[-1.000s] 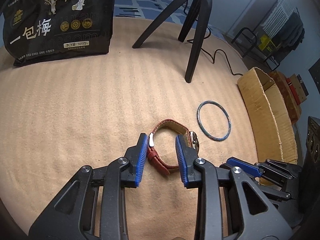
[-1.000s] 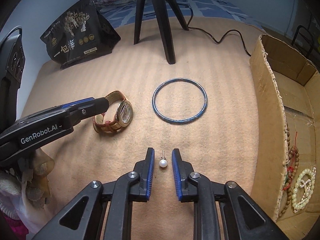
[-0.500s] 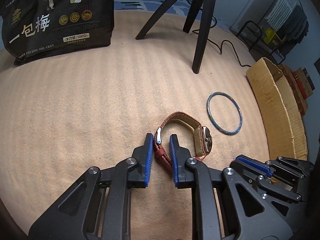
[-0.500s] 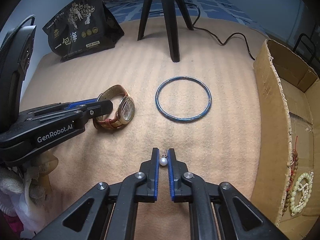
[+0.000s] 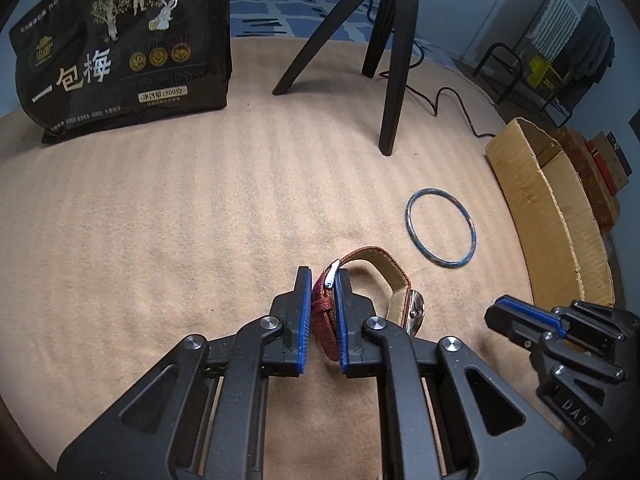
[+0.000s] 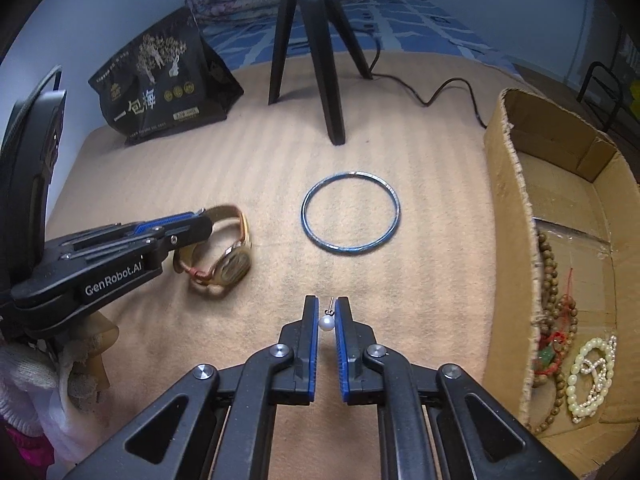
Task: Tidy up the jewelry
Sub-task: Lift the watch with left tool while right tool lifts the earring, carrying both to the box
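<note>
A wristwatch with a red strap lies on a ribbed tan blanket, its buckle end pinched between the blue pads of the left gripper, whose jaws are clamped on the strap; the gold case rests just to the right of the fingers. In the right wrist view the watch appears blurred beside that same tool. Nearby, a pearl earring sits between the tips of the right gripper; the jaws have closed in tight on either side of the pearl, though whether both pads touch it cannot be told. A thin blue bangle lies flat on the blanket ahead of the earring, apart from both watch and pearl. To the right stands an open cardboard box holding a wooden bead strand and a pale bead bracelet. Farther back, a black tripod stands on the blanket and a black snack bag stands at left.
</note>
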Tool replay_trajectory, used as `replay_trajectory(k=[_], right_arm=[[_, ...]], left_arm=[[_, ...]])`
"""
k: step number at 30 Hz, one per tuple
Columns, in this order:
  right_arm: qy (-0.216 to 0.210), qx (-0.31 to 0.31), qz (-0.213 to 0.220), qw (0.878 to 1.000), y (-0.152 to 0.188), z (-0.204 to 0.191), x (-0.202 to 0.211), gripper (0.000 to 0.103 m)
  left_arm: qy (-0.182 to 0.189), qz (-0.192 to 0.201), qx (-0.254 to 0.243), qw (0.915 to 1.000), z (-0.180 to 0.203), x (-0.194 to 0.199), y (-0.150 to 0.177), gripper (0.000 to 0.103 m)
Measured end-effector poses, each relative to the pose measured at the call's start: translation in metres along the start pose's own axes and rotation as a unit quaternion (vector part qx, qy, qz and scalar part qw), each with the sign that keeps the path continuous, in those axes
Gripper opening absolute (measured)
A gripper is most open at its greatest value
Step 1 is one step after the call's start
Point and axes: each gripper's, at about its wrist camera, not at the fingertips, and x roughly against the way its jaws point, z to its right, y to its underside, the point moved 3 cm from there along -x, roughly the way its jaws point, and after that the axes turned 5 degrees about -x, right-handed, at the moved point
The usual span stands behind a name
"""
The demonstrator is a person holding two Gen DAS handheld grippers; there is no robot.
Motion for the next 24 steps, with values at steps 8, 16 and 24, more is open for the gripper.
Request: replay_trajectory(k=[8,16,24], right_arm=[[-0.003,-0.004,0.027,1.000,-0.004,0.006,0.019,0.006],[-0.004,-0.019,0.056,0.998,-0.011,0.019,0.045,0.006],[0.010,-0.038,0.098,0.994,-0.016,0.048,0.074,0.006]], left_arm=[[0.005,0.013,-0.003,0.9999,0.007,0.015,-0.003,0.009],[0.017,0.026,-0.009,0.9995,0.023,0.031,-0.008,0.009],[0.036,0.043,-0.029,0.9980,0.055,0.053,-0.011,0.009]])
